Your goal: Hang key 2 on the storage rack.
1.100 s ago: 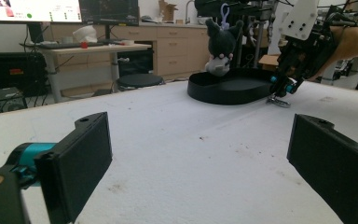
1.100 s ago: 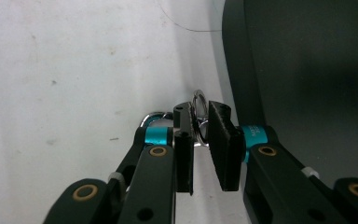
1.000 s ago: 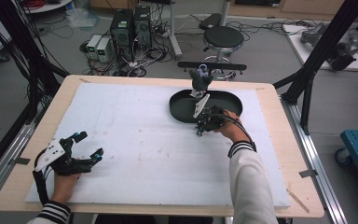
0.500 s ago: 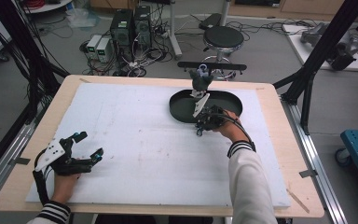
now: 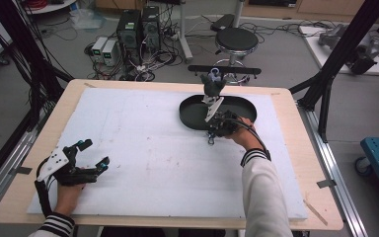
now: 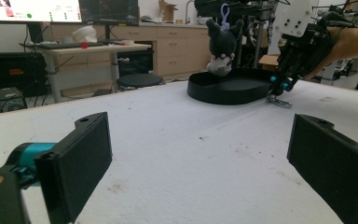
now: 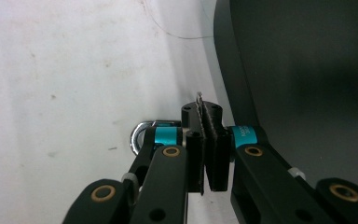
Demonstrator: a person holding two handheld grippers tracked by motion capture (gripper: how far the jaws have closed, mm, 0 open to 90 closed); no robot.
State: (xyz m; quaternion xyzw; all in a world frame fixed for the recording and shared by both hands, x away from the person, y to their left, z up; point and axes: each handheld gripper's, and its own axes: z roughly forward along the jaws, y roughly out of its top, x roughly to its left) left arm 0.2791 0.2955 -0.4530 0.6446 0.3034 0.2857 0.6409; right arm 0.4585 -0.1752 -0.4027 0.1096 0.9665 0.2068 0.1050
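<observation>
A white foam mat point(image 5: 143, 143) covers a wooden table point(image 5: 303, 163), giving a soft work surface. At one o'clock on it sits a black oval tray point(image 5: 195, 116), seemingly the drop-off spot, since a dark plush toy point(image 6: 222, 44) with a keyring loop stands upright at the tray's far rim. At the tray's six o'clock edge, the right gripper point(image 7: 206, 122) points down at the mat, its jaws having just been closing and now pinched tight on a thin strip of metal; a metal ring point(image 7: 140, 135) lies under it on the mat, likely one small keychain piece being lifted toward the tray. At eight o'clock, well apart, the left gripper point(image 5: 90, 154) rests on the mat with jaws spread wide and nothing between them, apparently idle.
</observation>
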